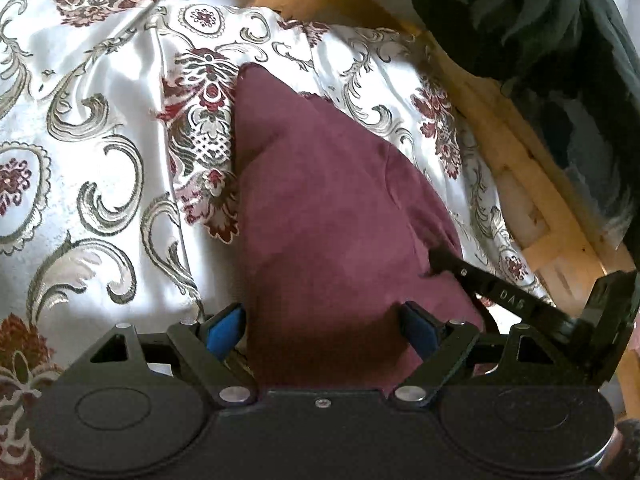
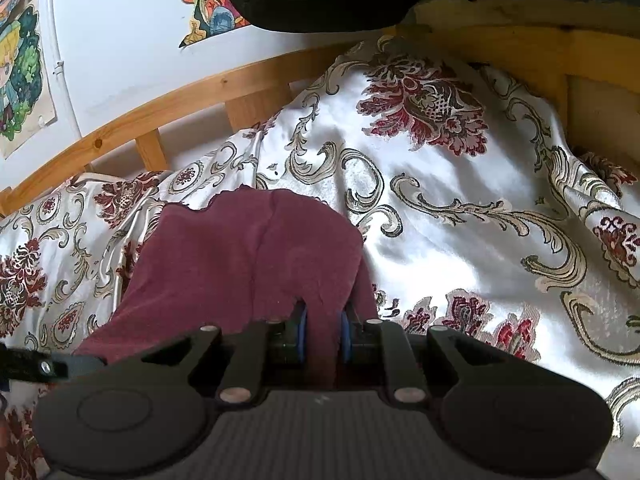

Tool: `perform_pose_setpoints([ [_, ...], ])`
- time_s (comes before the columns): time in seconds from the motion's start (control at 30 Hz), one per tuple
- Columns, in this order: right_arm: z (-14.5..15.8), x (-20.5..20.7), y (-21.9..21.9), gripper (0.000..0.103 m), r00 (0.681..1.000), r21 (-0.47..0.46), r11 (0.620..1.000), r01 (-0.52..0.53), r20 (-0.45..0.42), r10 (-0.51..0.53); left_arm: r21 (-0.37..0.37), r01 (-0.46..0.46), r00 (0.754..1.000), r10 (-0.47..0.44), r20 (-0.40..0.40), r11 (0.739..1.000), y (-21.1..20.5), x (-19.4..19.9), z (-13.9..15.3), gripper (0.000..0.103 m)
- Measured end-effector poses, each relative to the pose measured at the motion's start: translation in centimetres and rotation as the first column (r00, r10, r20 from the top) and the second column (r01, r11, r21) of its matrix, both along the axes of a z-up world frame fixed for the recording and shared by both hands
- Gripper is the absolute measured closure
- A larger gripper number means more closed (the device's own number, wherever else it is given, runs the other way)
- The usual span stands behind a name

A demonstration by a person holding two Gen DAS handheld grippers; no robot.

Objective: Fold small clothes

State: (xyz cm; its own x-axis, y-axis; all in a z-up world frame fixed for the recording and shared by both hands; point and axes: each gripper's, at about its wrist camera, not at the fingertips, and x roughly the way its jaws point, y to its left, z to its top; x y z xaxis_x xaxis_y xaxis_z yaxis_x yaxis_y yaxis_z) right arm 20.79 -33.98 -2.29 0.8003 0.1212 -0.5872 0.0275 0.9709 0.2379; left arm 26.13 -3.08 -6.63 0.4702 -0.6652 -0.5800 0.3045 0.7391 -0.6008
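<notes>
A satin bedspread (image 2: pixel 440 216), white with gold scrolls and dark red flowers, is lying rumpled over the bed. A wooden bed frame (image 2: pixel 172 108) with slats is curving behind it. Daylight is glinting off the satin folds. Colourful cartoon posters (image 2: pixel 24 80) are hanging on the white wall (image 2: pixel 120 48). Dark clothing (image 1: pixel 520 20) is hanging above the frame.

The near end of the maroon garment (image 1: pixel 328 208) runs under the left gripper (image 1: pixel 324 330) body, so its hem there is hidden. In the right wrist view, the fold pinched in the right gripper (image 2: pixel 324 334) disappears between the blue pads (image 2: pixel 301 334). Above and beyond both claws, a dark cloth (image 1: pixel 532 20) is cut off by the picture's edge, its kind unclear.
</notes>
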Motion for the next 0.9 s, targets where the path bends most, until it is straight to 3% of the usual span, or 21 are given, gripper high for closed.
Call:
perform_pose_setpoints([
  [0.37,-0.2,-0.5,-0.8,0.084,1.000,0.047,0.999,0.019,-0.012,-0.018,0.036,0.024,0.999,-0.025,0.040,0.999,-1.1,-0.9,-0.1,0.017],
  [0.47,-0.3,-0.8,-1.1,0.079,0.999,0.064,0.997,0.035,-0.025,-0.033,0.030,0.020,0.999,-0.021,0.028,0.999,-1.1,-0.8,-0.2,0.017],
  [0.67,0.2,-1.9,-1.3,0.057,0.998,0.087,0.995,0.046,-0.034,-0.043,0.026,0.020,1.000,-0.020,0.015,0.999,-1.1,-0.7,-0.3,0.015],
  [0.73,0.2,-2.6,-1.6,0.041,0.998,0.119,0.991,0.062,-0.034,-0.058,0.025,0.021,1.000,-0.021,0.010,0.999,-1.1,-0.7,-0.4,0.015],
  [0.9,0.0,-4.6,-2.5,0.015,0.997,0.221,0.972,0.075,-0.030,-0.070,0.013,0.023,1.000,-0.023,-0.013,1.000,-1.1,-0.5,-0.7,0.015],
])
